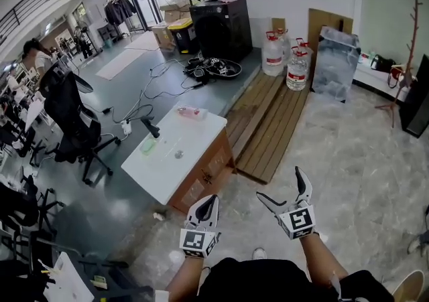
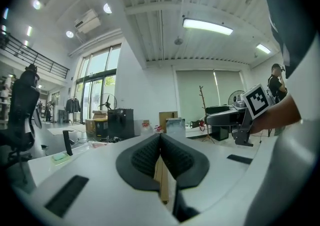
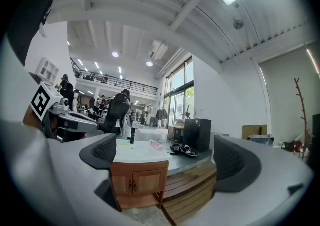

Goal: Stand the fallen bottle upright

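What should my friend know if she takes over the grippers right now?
Left gripper: jaws together, holding nothing.
Right gripper: jaws apart, empty.
Both hang over the floor, well short of the white table.
On the table lie a green thing and a pink thing; a black thing stands. Too small to tell which is the fallen bottle.
Done: nothing. Left: walk up, find it, grip it, stand it up.

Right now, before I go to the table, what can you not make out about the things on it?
- Head view: the pink item and the green item on the white table are too small to tell which is a bottle.
- Right gripper view: tabletop seen nearly edge-on, items tiny.
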A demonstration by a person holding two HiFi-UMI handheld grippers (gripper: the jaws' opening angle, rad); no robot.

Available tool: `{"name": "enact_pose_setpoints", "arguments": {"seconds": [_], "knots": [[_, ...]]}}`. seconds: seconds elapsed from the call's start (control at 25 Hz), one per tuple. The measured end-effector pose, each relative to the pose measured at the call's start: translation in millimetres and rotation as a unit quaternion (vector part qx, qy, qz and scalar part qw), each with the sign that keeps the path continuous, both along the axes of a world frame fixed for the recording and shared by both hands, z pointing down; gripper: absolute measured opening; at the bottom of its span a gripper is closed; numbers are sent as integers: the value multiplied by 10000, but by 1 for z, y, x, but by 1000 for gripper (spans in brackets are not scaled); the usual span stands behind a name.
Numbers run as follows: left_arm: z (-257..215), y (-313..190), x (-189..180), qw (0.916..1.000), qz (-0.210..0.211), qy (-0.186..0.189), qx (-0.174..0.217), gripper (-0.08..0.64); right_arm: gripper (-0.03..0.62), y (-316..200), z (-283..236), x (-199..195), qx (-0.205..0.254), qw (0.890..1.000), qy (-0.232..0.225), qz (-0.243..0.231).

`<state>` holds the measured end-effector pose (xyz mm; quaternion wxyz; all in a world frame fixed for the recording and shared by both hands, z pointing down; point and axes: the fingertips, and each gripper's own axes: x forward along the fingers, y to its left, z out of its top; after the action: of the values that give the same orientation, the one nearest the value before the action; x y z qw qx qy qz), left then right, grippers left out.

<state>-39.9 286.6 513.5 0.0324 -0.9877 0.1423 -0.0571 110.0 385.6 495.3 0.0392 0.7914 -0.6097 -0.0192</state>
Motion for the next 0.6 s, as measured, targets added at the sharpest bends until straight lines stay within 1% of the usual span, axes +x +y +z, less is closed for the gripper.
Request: {"name": "enact_pose_setpoints", "arguments": {"seconds": [0.12, 0.28, 0.44, 0.6], "knots": [[1, -17, 12, 9998, -184, -1, -41, 18, 600, -19, 3, 18, -27, 9999, -13, -121], [8, -45, 24, 9995, -298, -45, -120, 18, 600, -53, 10, 35, -71, 9997, -47, -207], [15, -89, 38, 9990, -408, -27, -187, 18, 600, -101, 16, 49, -134, 9993, -65, -335], [13, -142, 52, 9986, -495, 27, -209, 18, 600, -159, 18, 63, -198, 9990, -27, -407]]}}
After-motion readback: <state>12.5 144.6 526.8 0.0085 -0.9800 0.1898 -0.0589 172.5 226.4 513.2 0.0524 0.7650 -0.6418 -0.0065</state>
